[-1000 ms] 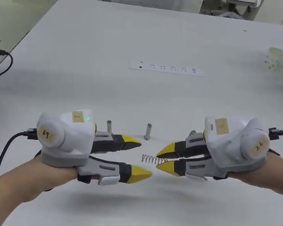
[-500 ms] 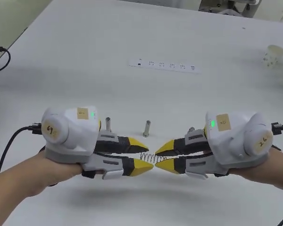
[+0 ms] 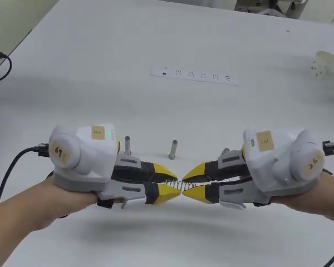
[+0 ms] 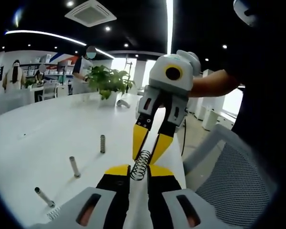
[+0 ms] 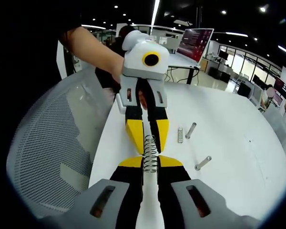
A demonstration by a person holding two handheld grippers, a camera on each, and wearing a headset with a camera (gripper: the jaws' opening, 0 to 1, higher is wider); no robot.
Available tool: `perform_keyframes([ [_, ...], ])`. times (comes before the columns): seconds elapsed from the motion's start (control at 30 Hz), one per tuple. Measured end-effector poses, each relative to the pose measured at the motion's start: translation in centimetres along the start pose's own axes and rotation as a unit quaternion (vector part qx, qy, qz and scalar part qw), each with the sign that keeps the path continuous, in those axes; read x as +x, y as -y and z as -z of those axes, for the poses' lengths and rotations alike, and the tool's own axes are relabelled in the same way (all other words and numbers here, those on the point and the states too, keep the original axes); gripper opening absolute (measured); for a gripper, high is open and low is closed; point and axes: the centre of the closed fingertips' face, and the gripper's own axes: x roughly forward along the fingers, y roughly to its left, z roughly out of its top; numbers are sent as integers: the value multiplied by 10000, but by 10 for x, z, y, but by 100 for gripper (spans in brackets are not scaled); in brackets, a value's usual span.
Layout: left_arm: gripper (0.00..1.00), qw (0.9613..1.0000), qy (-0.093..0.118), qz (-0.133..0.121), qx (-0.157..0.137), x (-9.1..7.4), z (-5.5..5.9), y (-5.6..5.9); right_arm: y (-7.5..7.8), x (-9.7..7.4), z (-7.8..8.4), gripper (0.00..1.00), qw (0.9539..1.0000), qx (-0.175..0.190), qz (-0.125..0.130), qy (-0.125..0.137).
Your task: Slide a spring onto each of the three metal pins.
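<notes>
Low in the centre of the head view, the two grippers are meeting tip to tip above the white table [image 3: 100, 67], and the spring [image 4: 140, 165] is hanging between them, off the table. It is lying roughly along the line of both tools. The right gripper [image 3: 187, 186] is pinching one end between its yellow tips. The left gripper [image 3: 173, 182] is narrowed to the coil's width around the other end and seems to be gripping it too. This looks like a handover or a re-grip, probably to get the spring held near one end with its bore free for a pin. Just above the tips, two bare pins [image 3: 127, 145] [image 3: 172, 149] are standing upright. A third pin [image 3: 225, 151] is peeking out beside the right gripper's body. In the left gripper view, the farthest upright [image 4: 102, 143] is looking ribbed, so one pin may already be wearing a spring. As for writing, the left gripper's round cap is carrying handwritten digits that read like "69". The right gripper's cap is showing something like "26". The small tan stickers on top are too fine to read. The power strip [image 3: 193, 75] in the upper centre is showing no legible brand.
</notes>
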Motion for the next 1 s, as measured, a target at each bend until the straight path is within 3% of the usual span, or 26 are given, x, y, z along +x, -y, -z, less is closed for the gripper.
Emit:
perform_keyframes([
  [0.6,4,9999,-16,85,89,-2,-2,6,-4,-1,-1,9,9998,173,2,16],
  [0.8,3,10000,9,77,61,-4,-3,6,-4,-5,9,11,9998,199,39,-89],
  [1.0,3,9999,21,103,12,-3,-4,7,-3,-7,9,8,9997,220,93,-34],
])
